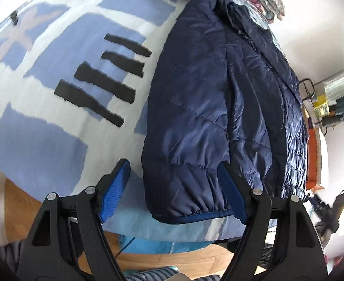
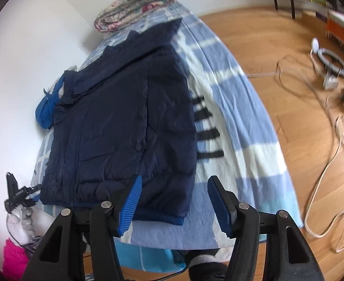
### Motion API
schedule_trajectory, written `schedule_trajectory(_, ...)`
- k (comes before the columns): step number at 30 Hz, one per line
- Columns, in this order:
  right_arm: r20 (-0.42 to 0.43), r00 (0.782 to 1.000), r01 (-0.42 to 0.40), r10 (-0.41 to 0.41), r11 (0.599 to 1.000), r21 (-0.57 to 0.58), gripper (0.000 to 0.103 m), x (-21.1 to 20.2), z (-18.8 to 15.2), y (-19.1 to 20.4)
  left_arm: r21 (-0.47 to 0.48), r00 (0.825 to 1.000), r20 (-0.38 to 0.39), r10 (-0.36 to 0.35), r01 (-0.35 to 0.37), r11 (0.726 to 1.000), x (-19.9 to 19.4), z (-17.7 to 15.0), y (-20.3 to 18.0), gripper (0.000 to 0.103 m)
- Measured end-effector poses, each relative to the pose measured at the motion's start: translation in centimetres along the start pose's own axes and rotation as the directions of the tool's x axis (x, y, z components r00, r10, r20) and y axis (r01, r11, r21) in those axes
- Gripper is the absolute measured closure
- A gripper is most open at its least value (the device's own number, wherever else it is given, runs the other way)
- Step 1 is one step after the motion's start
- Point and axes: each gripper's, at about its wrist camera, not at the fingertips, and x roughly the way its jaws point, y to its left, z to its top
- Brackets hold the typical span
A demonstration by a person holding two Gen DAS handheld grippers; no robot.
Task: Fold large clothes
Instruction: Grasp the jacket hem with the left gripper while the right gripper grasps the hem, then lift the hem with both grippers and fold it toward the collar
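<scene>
A navy quilted puffer jacket lies flat on the bed, folded lengthwise, its elastic hem at the bed's near edge. It also shows in the right wrist view, with its blue hood at the far left. My left gripper is open, its blue pads on either side of the hem's left corner, just above it. My right gripper is open above the hem's right corner. Neither holds anything.
The bed has a blue and white checked cover with black stripes. A folded floral blanket lies at the far end. Wooden floor with cables is to the right. A white wall runs along the left.
</scene>
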Motion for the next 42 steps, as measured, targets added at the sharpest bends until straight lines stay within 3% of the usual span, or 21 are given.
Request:
schedule_trajectory(5, -0.038, 0.999, -0.026, 0.029, 0.998, 0.059, 0.041, 1.2, -0.3, -0.9, -0.015, 1.000, -0.020, -0.019, 0.019, 1.000, 0.2, -0.9, 0.1, 0.026)
schedule_trajectory(7, -0.054, 0.998, -0.033, 0.035, 0.999, 0.043, 0.041, 1.6, -0.5, -0.5, 0.010, 1.000, -0.023, -0.011, 0.011, 1.000, 0.3, -1.0, -0.3, 0.032)
schedule_trajectory(12, -0.099, 0.994, -0.050, 0.052, 0.999, 0.019, 0.041, 3.1, -0.7, 0.5, 0.064, 0.998, -0.024, 0.052, -0.051, 0.997, 0.5, -1.2, -1.3, 0.041)
schedule_trajectory(14, -0.134, 0.989, -0.058, 0.059, 0.998, 0.012, 0.040, 4.1, -0.9, 0.9, 0.078, 0.998, -0.023, 0.062, -0.060, 0.995, 0.4, -1.2, -1.4, 0.055)
schedule_trajectory(15, -0.121, 0.991, -0.054, 0.054, 0.999, 0.001, 0.040, 4.1, -0.9, 1.1, 0.080, 0.999, -0.030, 0.039, -0.036, 0.996, 0.4, -1.1, -1.3, 0.085)
schedule_trajectory(16, -0.132, 0.990, -0.059, 0.058, 0.998, -0.011, 0.040, 4.3, -0.9, 1.4, 0.072, 0.999, -0.051, 0.012, -0.008, 0.997, 0.6, -1.0, -1.2, 0.091)
schedule_trajectory(17, -0.127, 0.990, -0.062, 0.060, 0.998, -0.013, 0.041, 4.3, -0.8, 1.5, 0.057, 0.998, -0.056, -0.004, 0.007, 0.998, 0.6, -0.9, -1.1, 0.091)
schedule_trajectory(19, -0.145, 0.985, -0.093, 0.093, 0.996, 0.003, 0.063, 4.7, -0.9, 1.4, 0.049, 0.998, -0.051, -0.019, 0.022, 0.999, 0.5, -0.8, -0.9, 0.093)
schedule_trajectory(22, -0.154, 0.983, -0.103, 0.101, 0.995, -0.006, 0.065, 5.0, -1.0, 1.6, 0.042, 0.998, -0.049, -0.045, 0.048, 0.998, 0.4, -0.6, -0.9, 0.093)
schedule_trajectory(26, -0.149, 0.982, -0.120, 0.119, 0.993, 0.006, 0.064, 5.3, -0.9, 1.5, 0.056, 0.998, -0.050, -0.026, 0.029, 0.998, 1.1, -0.5, -1.4, 0.091)
schedule_trajectory(28, -0.145, 0.983, -0.110, 0.109, 0.994, 0.001, 0.090, 5.2, -0.9, 1.5, 0.078, 0.999, -0.037, -0.019, 0.022, 0.997, 1.0, -0.4, -1.9, 0.096)
schedule_trajectory(30, -0.130, 0.987, -0.092, 0.090, 0.996, -0.012, 0.098, 4.9, -0.7, 1.8, 0.079, 0.999, -0.013, -0.046, 0.047, 0.996, 0.2, -0.3, -2.1, 0.098)
schedule_trajectory(36, -0.032, 0.995, -0.097, 0.097, 0.995, -0.011, 0.103, 0.8, -0.8, 2.2, 0.106, 0.992, 0.052, -0.111, 0.105, 0.989, -3.7, -0.9, -3.1, 0.100)
schedule_trajectory(42, 0.044, 0.994, -0.100, 0.100, 0.995, -0.014, 0.103, -4.8, -2.3, 2.0, 0.176, 0.989, 0.060, -0.138, 0.126, 0.976, -6.3, -2.7, -4.5, 0.101)
